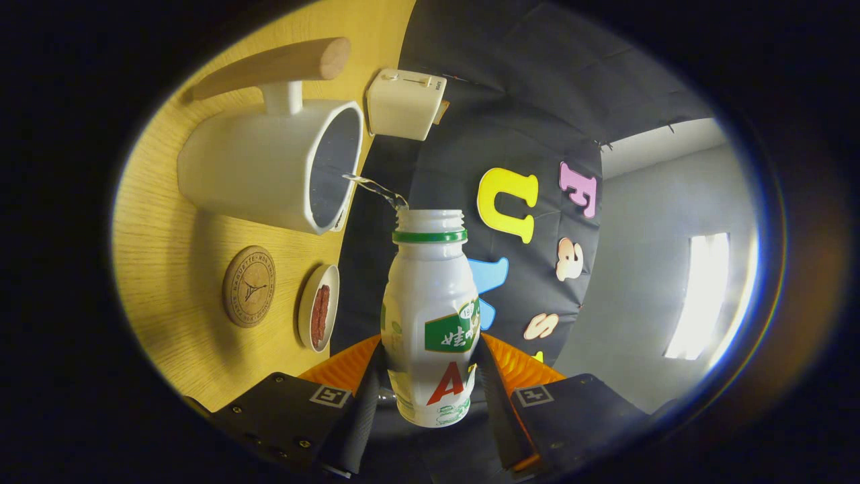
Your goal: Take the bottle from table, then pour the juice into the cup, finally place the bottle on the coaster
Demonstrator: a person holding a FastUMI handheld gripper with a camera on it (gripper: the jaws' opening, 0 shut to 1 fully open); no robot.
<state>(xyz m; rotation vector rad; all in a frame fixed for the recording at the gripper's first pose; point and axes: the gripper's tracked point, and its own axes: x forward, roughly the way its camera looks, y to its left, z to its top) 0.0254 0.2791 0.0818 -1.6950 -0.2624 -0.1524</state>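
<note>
My gripper is shut on a small white bottle with a green neck ring and green label; both fingers press its lower body. The view is rolled sideways, so the bottle is tipped over. A thin clear stream runs from the bottle's open mouth into the white cup, a large pot-like mug with a wooden handle and dark inside, standing on the wooden table just beyond the mouth. A round cork coaster lies on the table beside the cup, nearer to my fingers.
A small white dish holding something reddish sits next to the coaster, close to the table's edge. A white box-shaped device stands past the cup. Behind is the black cloth wall, a grey wall and a bright window.
</note>
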